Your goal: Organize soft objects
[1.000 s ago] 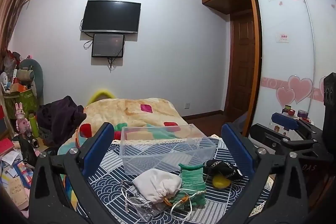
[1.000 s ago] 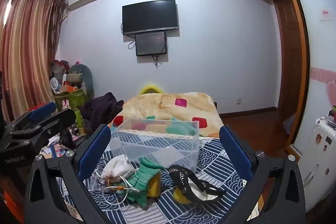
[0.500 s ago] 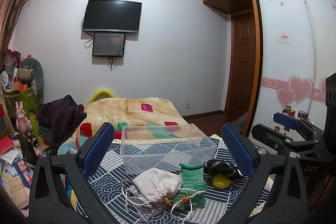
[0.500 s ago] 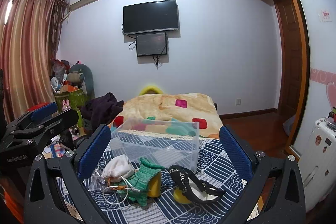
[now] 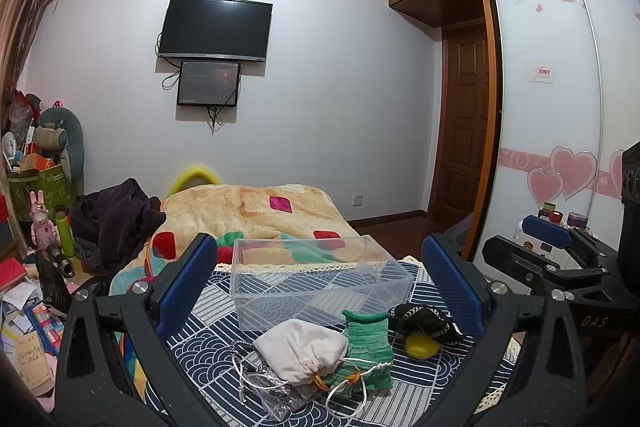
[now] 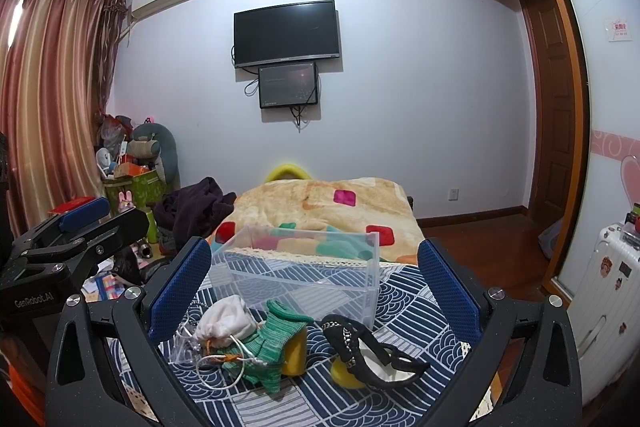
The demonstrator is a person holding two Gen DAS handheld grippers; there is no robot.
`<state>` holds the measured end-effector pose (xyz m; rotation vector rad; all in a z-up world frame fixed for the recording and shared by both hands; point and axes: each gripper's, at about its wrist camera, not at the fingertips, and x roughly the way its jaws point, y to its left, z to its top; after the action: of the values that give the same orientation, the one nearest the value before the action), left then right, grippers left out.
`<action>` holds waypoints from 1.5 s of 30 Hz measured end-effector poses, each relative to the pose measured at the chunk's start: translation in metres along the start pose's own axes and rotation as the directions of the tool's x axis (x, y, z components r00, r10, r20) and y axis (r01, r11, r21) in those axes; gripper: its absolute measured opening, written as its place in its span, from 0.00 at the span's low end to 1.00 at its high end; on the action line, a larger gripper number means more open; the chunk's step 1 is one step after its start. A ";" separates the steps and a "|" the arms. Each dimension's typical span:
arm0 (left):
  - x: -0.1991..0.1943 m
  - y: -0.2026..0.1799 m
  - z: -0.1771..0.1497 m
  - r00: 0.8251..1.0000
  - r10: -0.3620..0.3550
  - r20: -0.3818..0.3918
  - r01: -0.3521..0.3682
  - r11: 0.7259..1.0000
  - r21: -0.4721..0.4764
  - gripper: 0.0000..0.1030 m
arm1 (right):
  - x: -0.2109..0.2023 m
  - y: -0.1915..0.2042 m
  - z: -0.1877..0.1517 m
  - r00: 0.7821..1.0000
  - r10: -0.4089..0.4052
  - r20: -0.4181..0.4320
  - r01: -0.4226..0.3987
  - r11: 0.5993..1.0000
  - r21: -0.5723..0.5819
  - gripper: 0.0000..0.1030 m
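A white drawstring pouch (image 5: 300, 349) (image 6: 226, 317), a green knitted piece (image 5: 368, 351) (image 6: 270, 343), a black strap item (image 5: 424, 321) (image 6: 372, 353) over a yellow soft ball (image 5: 420, 345) (image 6: 344, 373) and a clear plastic bag (image 5: 276, 393) lie on a blue patterned cloth (image 5: 408, 399) (image 6: 404, 303). A clear plastic box (image 5: 320, 279) (image 6: 304, 271) stands empty behind them. My left gripper (image 5: 320, 279) is open and empty above the pile. My right gripper (image 6: 312, 279) is open and empty, to the right of the left one.
The right gripper's body shows at the right edge of the left wrist view (image 5: 560, 263); the left one's shows at the left of the right wrist view (image 6: 64, 251). A bed with a patterned blanket (image 5: 260, 215) lies beyond. Clutter (image 5: 32, 267) sits left, a white suitcase (image 6: 612, 287) right.
Nothing has visibly changed apart from a very slight drift of both views; the objects lie as before.
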<state>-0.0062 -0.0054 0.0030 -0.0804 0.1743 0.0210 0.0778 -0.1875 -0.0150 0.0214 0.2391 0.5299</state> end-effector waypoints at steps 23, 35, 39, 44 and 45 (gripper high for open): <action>0.000 0.002 -0.001 1.000 -0.003 -0.004 0.003 1.000 -0.007 1.00 | -0.001 0.002 0.000 1.000 0.004 0.001 -0.004 1.000 -0.001 1.00; 0.001 0.003 -0.002 1.000 -0.004 -0.006 0.004 1.000 -0.009 1.00 | -0.001 0.003 0.000 1.000 0.004 0.003 -0.004 1.000 -0.003 1.00; 0.004 0.003 -0.004 1.000 -0.012 -0.022 0.011 1.000 -0.008 1.00 | 0.000 0.003 0.000 1.000 0.006 -0.002 -0.006 1.000 -0.002 1.00; 0.018 0.007 -0.013 0.996 -0.001 -0.084 0.001 1.000 -0.001 1.00 | 0.005 -0.004 -0.005 1.000 -0.011 -0.026 0.011 1.000 -0.003 1.00; 0.023 0.009 -0.016 0.995 0.001 -0.104 -0.002 1.000 -0.004 1.00 | 0.007 -0.006 -0.006 0.999 -0.019 -0.036 0.019 1.000 -0.001 1.00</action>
<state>0.0130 0.0022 -0.0176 -0.0852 0.2784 0.0185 0.0854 -0.1894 -0.0233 0.0095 0.2739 0.5119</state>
